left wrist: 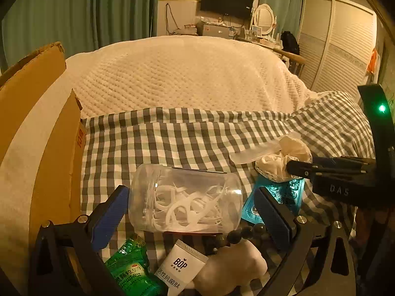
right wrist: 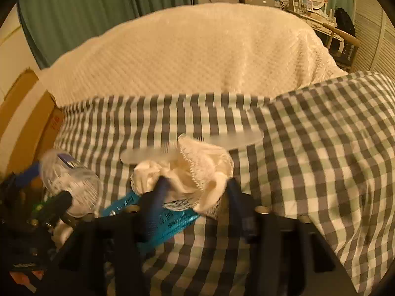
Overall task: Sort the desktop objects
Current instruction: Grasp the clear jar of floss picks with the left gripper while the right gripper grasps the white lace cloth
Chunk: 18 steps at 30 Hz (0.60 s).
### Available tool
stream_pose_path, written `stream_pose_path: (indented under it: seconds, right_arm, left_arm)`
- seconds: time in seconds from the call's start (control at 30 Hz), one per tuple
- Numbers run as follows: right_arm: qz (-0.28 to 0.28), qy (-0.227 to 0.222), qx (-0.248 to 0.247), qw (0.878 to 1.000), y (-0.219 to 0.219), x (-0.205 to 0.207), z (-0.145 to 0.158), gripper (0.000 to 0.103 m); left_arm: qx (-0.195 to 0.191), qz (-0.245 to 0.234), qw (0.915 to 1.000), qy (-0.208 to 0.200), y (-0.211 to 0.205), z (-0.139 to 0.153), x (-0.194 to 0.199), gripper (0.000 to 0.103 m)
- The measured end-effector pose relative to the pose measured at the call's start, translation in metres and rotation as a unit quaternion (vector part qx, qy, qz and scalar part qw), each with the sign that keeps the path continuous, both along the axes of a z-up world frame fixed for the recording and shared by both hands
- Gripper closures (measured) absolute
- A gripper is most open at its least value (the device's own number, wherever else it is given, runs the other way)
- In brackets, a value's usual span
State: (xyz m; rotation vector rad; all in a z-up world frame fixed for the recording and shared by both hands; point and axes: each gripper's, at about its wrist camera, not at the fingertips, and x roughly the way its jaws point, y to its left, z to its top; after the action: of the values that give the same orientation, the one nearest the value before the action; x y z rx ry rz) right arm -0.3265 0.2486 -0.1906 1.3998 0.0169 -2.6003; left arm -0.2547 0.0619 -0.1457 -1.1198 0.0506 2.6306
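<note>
A clear plastic jar of white floss picks (left wrist: pixel 185 199) lies on its side on the checked cloth (left wrist: pixel 172 138). My left gripper (left wrist: pixel 191 192) straddles it, one blue pad at each end, with a narrow gap showing at the right pad. My right gripper (right wrist: pixel 197 190) is shut on a crumpled white lace-trimmed cloth (right wrist: pixel 197 165), which bulges up between its fingers. From the left wrist view that cloth (left wrist: pixel 279 160) sits at the right, with a right fingertip (left wrist: pixel 296 167) against it. A clear comb (right wrist: pixel 222 140) lies just behind it, and a teal box (right wrist: pixel 158 219) lies under it.
A green packet (left wrist: pixel 130 268), a white BOP box (left wrist: pixel 182 264), a string of dark beads (left wrist: pixel 242 233) and a pale soft lump (left wrist: pixel 232 264) crowd the near edge. An open cardboard box (left wrist: pixel 49 148) stands at the left. A cream blanket (left wrist: pixel 185 74) covers the bed behind.
</note>
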Motion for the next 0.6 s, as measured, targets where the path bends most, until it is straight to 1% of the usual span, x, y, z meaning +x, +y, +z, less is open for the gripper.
stream_pose_path:
  seconds: [0.07, 0.13, 0.2, 0.27, 0.37, 0.43, 0.6]
  right_arm:
    - [0.002, 0.001, 0.003, 1.0, -0.001, 0.004, -0.001, 0.069]
    - [0.002, 0.007, -0.002, 1.0, 0.0, 0.007, 0.001, 0.08]
    - [0.004, 0.008, -0.012, 1.0, 0.003, 0.011, 0.003, 0.084]
    - [0.004, 0.008, -0.019, 1.0, 0.007, 0.016, 0.004, 0.085]
    - [0.004, 0.015, -0.032, 0.999, 0.01, 0.025, 0.009, 0.088]
    - [0.002, 0.026, -0.039, 0.999, 0.011, 0.033, 0.016, 0.089]
    - [0.002, 0.047, -0.052, 0.998, 0.013, 0.051, 0.032, 0.09]
  left_arm:
    - [-0.004, 0.0, 0.9999, -0.011, 0.002, -0.006, -0.004, 0.0]
    - [-0.004, -0.001, 0.9997, -0.023, 0.002, -0.012, -0.006, 0.0]
    - [0.006, -0.004, 0.9998, -0.021, 0.001, -0.013, -0.004, 0.002]
    - [0.016, -0.002, 0.9997, -0.017, -0.004, -0.011, -0.002, 0.01]
    - [0.034, 0.0, 0.9992, -0.019, -0.011, -0.011, 0.0, 0.01]
    - [0.037, -0.004, 0.9992, -0.017, -0.011, -0.01, 0.002, 0.01]
    - [0.04, -0.007, 0.9991, 0.01, -0.011, 0.0, 0.013, 0.01]
